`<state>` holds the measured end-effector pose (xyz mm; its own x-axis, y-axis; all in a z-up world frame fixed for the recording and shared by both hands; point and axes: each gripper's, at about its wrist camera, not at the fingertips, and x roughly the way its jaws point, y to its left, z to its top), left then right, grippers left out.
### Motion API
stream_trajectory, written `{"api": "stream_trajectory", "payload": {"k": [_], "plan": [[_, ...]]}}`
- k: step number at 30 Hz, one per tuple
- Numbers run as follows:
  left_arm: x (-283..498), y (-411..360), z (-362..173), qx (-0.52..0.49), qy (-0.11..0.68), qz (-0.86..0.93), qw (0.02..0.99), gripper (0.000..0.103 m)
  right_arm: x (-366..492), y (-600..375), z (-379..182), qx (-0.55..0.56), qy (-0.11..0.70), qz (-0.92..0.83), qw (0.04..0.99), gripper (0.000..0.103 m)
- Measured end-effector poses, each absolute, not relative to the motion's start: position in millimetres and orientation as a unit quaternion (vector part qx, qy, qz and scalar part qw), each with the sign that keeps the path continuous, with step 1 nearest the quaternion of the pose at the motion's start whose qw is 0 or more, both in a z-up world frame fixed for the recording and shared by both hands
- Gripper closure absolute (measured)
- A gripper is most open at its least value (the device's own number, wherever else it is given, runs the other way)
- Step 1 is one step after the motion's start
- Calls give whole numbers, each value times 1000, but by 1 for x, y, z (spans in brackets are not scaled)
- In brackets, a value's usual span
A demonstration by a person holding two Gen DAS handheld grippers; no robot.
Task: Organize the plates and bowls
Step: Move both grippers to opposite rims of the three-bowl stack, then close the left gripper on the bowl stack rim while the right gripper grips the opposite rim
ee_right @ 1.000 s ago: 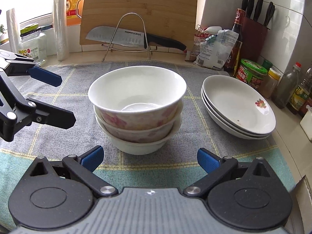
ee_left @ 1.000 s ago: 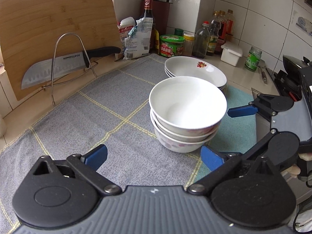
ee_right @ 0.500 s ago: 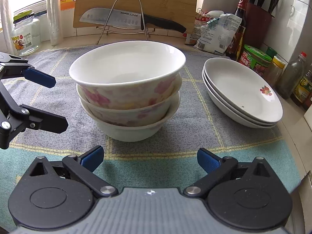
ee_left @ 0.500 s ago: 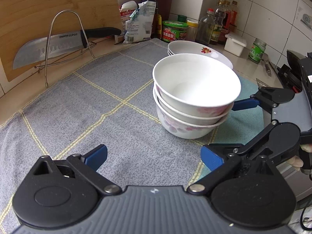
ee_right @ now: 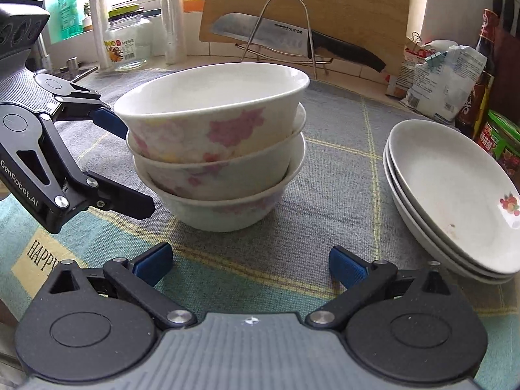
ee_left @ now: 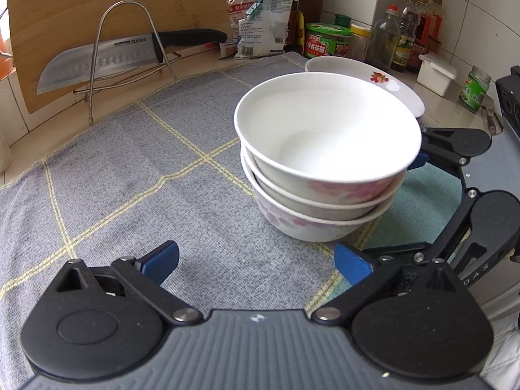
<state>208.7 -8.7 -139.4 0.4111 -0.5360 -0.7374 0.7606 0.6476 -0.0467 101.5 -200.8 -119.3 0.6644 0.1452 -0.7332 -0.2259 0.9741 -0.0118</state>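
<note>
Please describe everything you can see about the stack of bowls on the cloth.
The stack of bowls is three white bowls, glossy like ceramic, nested upright one inside another, with pink flower prints on their outer walls. The top bowl is empty and sits slightly tilted. The stack stands on the grey checked cloth, beside a stack of shallow plates and apart from it. The left gripper and the right gripper are both open close beside it; a blue pad of each lies against or just next to the top bowl's wall.
</note>
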Motion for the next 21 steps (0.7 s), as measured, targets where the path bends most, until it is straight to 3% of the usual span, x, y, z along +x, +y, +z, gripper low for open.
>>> {"api": "stream_trajectory", "payload": {"k": [11,21], "plan": [[216,-23,-144,191,355,-443,801,2,104,-204,-119,-58,391,116,911,0],[229,-31,-136,299,288,-553,722,5,110,-197,-103,-106,391,130,905,0]]}}
